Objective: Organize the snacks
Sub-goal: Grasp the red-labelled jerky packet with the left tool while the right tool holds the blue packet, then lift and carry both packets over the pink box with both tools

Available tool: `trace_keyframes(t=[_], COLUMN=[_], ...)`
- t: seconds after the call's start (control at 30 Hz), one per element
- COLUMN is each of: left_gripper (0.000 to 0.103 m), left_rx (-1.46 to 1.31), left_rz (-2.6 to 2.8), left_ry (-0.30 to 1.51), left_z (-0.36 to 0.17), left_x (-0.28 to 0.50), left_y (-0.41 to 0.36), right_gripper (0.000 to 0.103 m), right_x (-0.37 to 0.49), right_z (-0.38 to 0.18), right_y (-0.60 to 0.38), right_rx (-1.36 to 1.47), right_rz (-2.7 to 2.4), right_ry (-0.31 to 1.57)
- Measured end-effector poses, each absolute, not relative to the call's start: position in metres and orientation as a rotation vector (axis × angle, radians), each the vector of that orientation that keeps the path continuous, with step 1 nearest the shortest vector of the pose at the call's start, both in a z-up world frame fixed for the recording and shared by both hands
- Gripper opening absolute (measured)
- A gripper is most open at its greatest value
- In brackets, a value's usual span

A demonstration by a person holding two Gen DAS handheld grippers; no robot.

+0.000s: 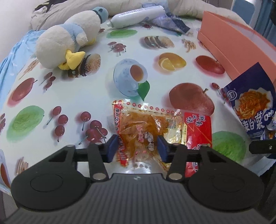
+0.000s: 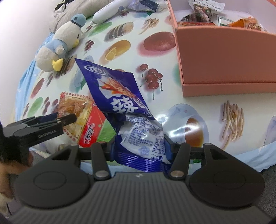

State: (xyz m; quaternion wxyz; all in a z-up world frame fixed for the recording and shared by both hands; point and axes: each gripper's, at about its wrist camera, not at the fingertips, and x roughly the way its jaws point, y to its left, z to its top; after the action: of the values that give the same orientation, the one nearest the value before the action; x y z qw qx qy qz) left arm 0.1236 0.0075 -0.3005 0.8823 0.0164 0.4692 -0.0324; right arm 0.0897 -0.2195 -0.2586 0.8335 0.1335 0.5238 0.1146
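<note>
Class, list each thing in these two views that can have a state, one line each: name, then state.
Left gripper: jaws shut on the orange snack packet.
Orange snack packet: sealed, held at one end.
Right gripper: jaws shut on the blue snack bag.
Blue snack bag: crumpled, lifted.
Pink box: open, snacks inside.
Plush duck: lying on its side.
White bottle: lying down.

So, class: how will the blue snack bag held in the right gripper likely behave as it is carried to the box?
The blue snack bag looks floppy: its film is creased above the right gripper. Probably light, since it stands up from one pinched end. The glossy film may slip.
</note>
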Motion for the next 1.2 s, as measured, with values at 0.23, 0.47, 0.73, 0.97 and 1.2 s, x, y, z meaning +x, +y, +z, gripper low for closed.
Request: trace_keyframes(t=[0.23, 0.47, 0.73, 0.97, 1.2], left_gripper=[0.038, 0.038, 0.038, 0.038, 0.038], left_rx=[-0.087, -0.167, -0.284, -0.306, -0.287], left_rz=[-0.059, -0.033, -0.017, -0.009, -0.026], left_ry=[0.971, 0.970, 0.972, 0.930, 0.879], left_z=[-0.286, -0.272, -0.247, -0.219, -0.190], left_x=[0.114, 0.100, 0.085, 0.070, 0.058], left_y=[0.010, 0.004, 0.001, 0.000, -0.015], right_gripper=[0.055, 0.055, 0.055, 0.055, 0.055], right_x=[0.082, 0.074, 0.060, 0.051, 0.045], right_z=[-0.248, -0.240, -0.224, -0.198, -0.175], right_y=[-0.225, -0.224, -0.225, -0.229, -0.241], right_rx=[0.278, 0.264, 0.275, 0.270, 0.268], right_rz=[0.234, 0.239, 0.225, 0.208, 0.186], right_ry=[1.085, 1.067, 1.029, 0.968, 0.915])
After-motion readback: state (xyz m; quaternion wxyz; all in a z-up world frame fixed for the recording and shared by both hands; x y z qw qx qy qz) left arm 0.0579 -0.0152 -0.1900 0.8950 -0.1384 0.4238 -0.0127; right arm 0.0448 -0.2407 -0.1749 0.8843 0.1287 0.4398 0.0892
